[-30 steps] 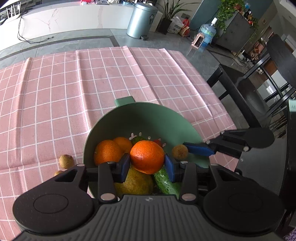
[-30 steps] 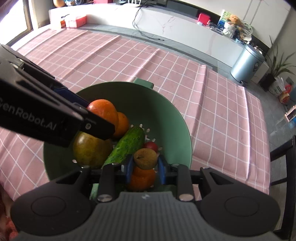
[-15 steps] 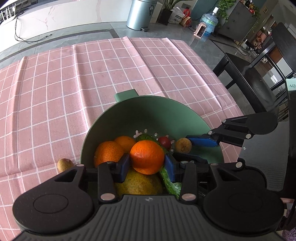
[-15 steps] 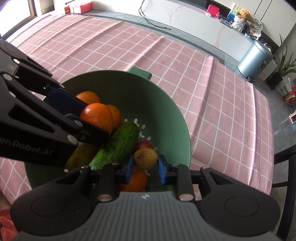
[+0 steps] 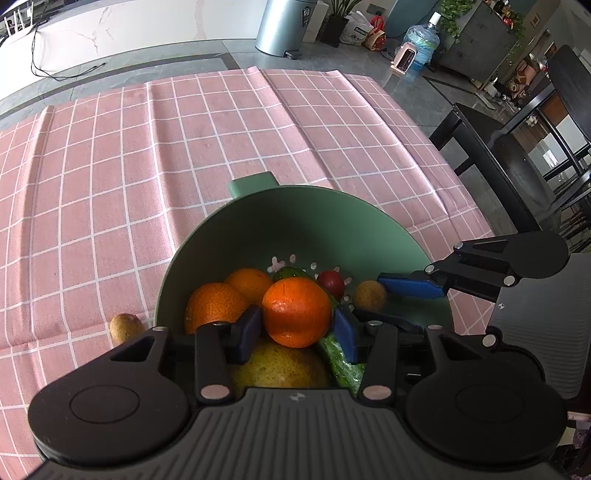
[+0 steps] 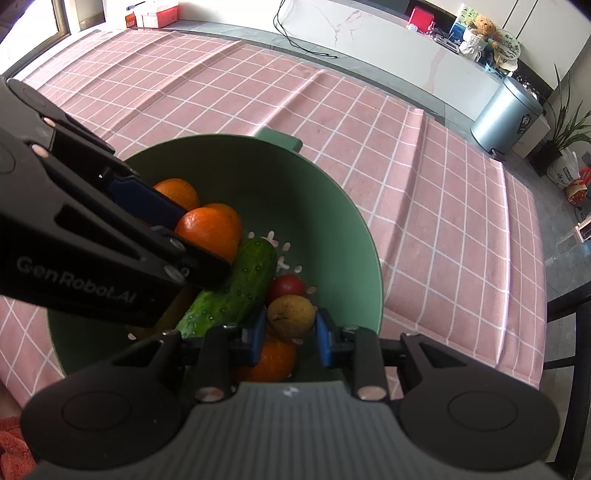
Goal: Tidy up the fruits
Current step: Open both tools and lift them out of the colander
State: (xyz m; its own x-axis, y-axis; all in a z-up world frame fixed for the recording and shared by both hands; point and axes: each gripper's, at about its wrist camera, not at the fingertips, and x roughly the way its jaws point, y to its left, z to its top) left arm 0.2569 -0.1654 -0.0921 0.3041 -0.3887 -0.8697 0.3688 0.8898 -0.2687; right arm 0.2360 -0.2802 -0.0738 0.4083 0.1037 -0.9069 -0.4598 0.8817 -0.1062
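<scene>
A green colander bowl [image 5: 314, 221] sits on the pink checked cloth and holds two oranges [image 5: 216, 308], a cucumber [image 6: 232, 291], a red tomato [image 5: 331, 281], a yellow-green pear [image 5: 280, 365] and another orange [image 6: 275, 360]. My left gripper [image 5: 297, 326] is shut on an orange [image 5: 296, 312] just above the fruit in the bowl. My right gripper [image 6: 290, 334] is over the bowl's near side with a small brown longan [image 6: 291, 315] between its pads; the pads stand slightly apart from it.
A loose brown longan [image 5: 125, 326] lies on the cloth left of the bowl. The bowl's handle [image 5: 255, 183] points away. Dark chairs [image 5: 517, 155] stand past the table's right edge. A metal bin [image 5: 284, 26] stands on the floor beyond.
Both grippers have lowered into the bowl with their fruit. The right gripper's pads have widened around the longan.
</scene>
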